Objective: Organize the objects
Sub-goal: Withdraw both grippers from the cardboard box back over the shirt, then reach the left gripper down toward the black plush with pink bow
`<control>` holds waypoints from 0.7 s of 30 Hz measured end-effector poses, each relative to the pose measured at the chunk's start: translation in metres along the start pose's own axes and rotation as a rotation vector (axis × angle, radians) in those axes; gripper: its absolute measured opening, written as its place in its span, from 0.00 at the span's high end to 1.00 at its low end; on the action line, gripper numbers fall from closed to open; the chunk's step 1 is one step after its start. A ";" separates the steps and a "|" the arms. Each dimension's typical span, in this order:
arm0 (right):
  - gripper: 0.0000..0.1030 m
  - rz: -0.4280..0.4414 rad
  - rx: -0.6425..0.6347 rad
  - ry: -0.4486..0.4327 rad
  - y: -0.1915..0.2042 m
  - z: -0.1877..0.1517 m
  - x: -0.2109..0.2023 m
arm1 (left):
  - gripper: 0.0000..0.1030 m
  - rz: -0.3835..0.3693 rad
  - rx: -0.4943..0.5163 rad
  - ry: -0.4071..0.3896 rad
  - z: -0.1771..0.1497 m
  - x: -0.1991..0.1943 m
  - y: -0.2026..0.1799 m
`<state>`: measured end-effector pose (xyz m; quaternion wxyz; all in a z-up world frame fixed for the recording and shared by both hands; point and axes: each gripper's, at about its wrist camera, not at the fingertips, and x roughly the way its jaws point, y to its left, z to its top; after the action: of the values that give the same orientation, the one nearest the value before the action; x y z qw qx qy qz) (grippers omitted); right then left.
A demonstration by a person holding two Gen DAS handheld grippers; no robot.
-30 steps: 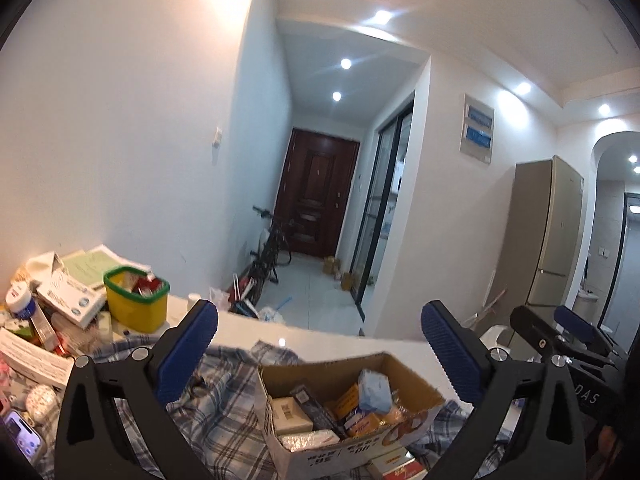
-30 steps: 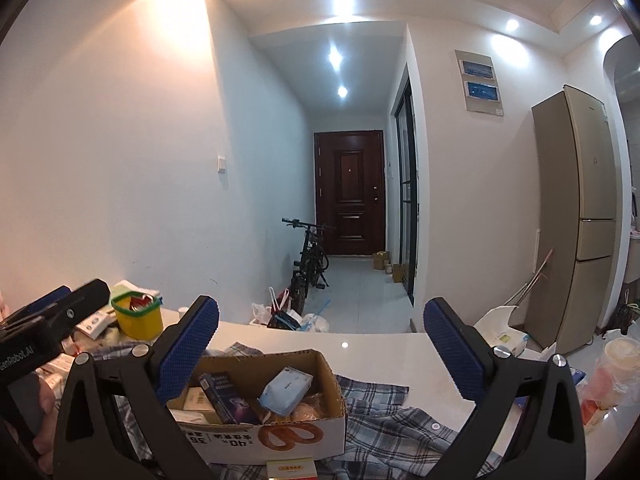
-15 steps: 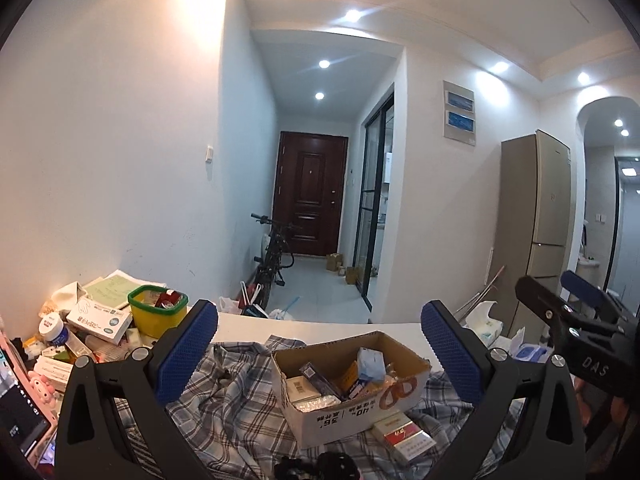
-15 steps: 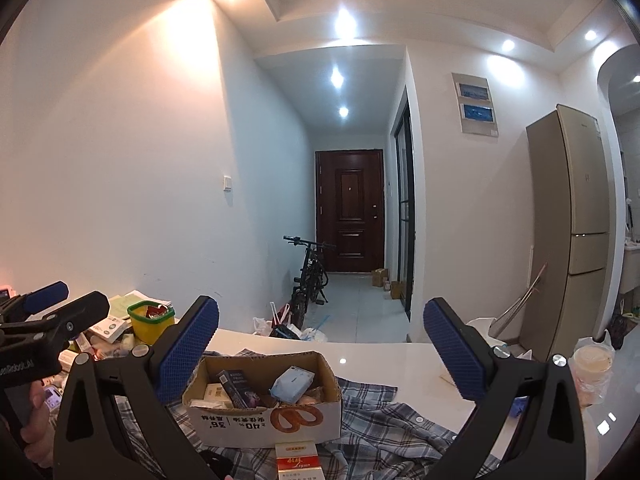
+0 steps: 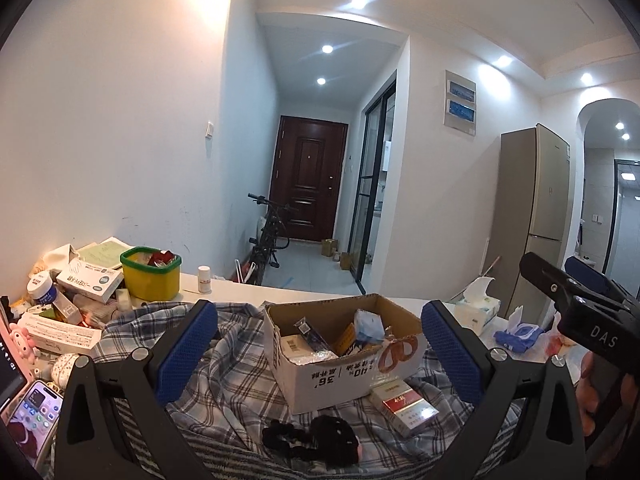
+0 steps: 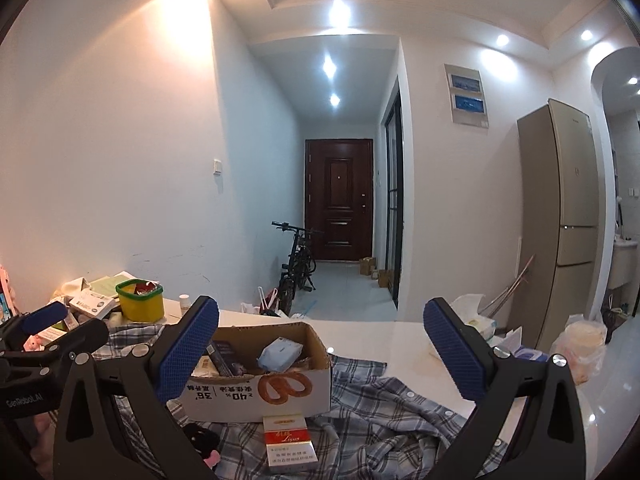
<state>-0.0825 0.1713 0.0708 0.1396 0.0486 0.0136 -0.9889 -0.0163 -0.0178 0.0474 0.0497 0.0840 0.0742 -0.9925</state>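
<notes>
Cardboard box (image 5: 340,354) sits on plaid shirt (image 5: 232,376) covering white table (image 6: 372,330).

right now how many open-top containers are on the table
2. A cardboard box full of small packets sits on the plaid shirt at centre; a yellow tub with a green rim stands near the wall to its left. Clutter there may hide others.

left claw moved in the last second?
Yes. The left claw has pulled back from the cardboard box: the red-and-white pack and black item in front of the box now show on the plaid shirt.
</notes>
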 end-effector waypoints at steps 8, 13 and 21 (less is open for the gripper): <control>0.01 -0.019 -0.009 0.050 -0.003 -0.028 0.016 | 0.00 0.070 0.063 -0.053 -0.021 0.009 -0.005; 0.01 -0.027 0.000 0.072 -0.007 -0.042 0.028 | 0.00 0.095 0.110 -0.017 -0.038 0.023 -0.006; 0.01 -0.057 -0.010 0.076 -0.010 -0.054 0.036 | 0.00 0.056 0.053 0.051 -0.045 0.032 0.004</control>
<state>-0.1143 0.1734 0.0132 0.1111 0.0849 0.0250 -0.9899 -0.0398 -0.0177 -0.0027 0.0733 0.1126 0.0466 -0.9898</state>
